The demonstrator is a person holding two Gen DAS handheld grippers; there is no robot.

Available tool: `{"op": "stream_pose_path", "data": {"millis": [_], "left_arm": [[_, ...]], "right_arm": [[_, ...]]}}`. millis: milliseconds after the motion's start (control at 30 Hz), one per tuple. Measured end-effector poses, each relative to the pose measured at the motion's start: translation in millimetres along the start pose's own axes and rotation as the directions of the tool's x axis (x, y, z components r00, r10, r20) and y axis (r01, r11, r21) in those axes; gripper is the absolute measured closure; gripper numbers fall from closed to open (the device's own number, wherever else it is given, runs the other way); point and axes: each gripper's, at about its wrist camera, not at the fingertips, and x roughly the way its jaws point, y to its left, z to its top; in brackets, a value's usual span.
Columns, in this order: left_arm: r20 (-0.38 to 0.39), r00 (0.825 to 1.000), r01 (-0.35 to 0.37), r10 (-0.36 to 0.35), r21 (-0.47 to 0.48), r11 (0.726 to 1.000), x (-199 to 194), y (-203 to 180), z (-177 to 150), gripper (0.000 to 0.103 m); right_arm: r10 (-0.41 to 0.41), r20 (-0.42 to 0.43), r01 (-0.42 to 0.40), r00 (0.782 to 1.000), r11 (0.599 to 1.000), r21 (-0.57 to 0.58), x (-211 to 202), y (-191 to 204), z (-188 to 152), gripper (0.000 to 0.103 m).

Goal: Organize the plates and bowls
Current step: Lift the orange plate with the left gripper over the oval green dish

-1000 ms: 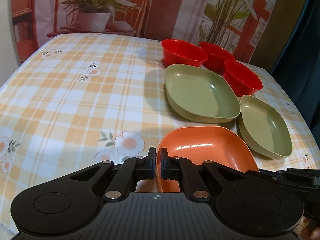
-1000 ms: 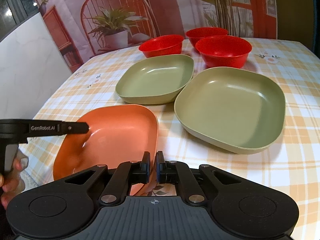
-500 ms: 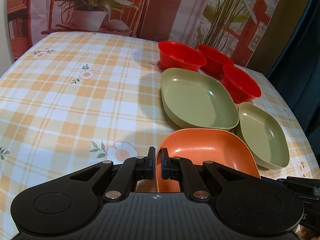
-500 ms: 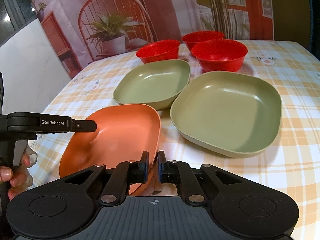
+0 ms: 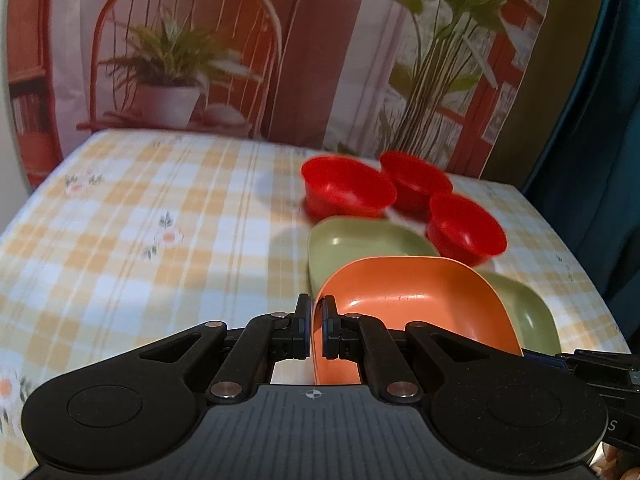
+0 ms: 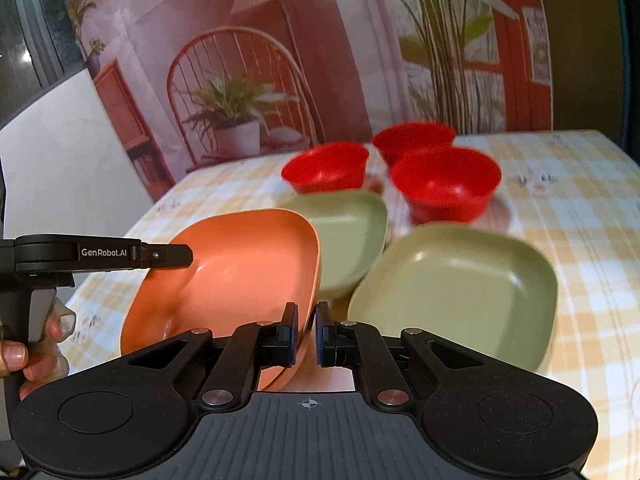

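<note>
1. Covering most of both views, the table (image 5: 140, 240) wears a yellow-and-white checked cloth with small flowers; its left half lies bare, while all the dishes crowd the right half.
2. Behind the far edge hangs a printed backdrop (image 5: 200, 60) showing a red chair, a potted plant and tall green stems.
3. Two green plates rest flat and hold nothing: the nearer green plate (image 6: 456, 280) sits just beside the farther green plate (image 6: 344, 232), their rims close or touching.
4. The orange plate (image 6: 240, 276) is lifted and tilted above the cloth, its far rim overlapping the farther green one in view; it holds nothing.
5. Three red bowls (image 6: 446, 188) cluster near the far edge, hollow and bare inside.
6. The left gripper (image 5: 316, 330) is clenched on the orange plate's left rim.
7. The right gripper (image 6: 306, 334) pinches its right rim between nearly closed fingers.
</note>
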Motion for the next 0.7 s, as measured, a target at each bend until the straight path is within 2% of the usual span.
{"op": "stream_pose_path", "data": {"millis": [167, 300, 500, 700], "left_arm": [[0.013, 1.0, 0.011, -0.011, 0.023, 1.0, 11, -5, 21, 0.097], [-0.015, 1.0, 0.013, -0.013, 0.033, 0.999, 27, -7, 32, 0.097], [-0.068, 0.998, -0.004, 0.009, 0.079, 0.997, 54, -9, 40, 0.097], [-0.114, 0.993, -0.014, 0.023, 0.078, 0.997, 78, -6, 46, 0.097]], "right_arm": [[-0.021, 0.023, 0.021, 1.0, 1.0, 0.0, 12, -9, 19, 0.096], [-0.035, 0.021, 0.035, 0.999, 0.999, 0.022, 25, -19, 31, 0.097], [-0.047, -0.025, 0.048, 0.999, 0.998, 0.051, 48, -33, 39, 0.097], [-0.056, -0.071, 0.061, 0.996, 0.996, 0.06, 68, -41, 48, 0.097]]}}
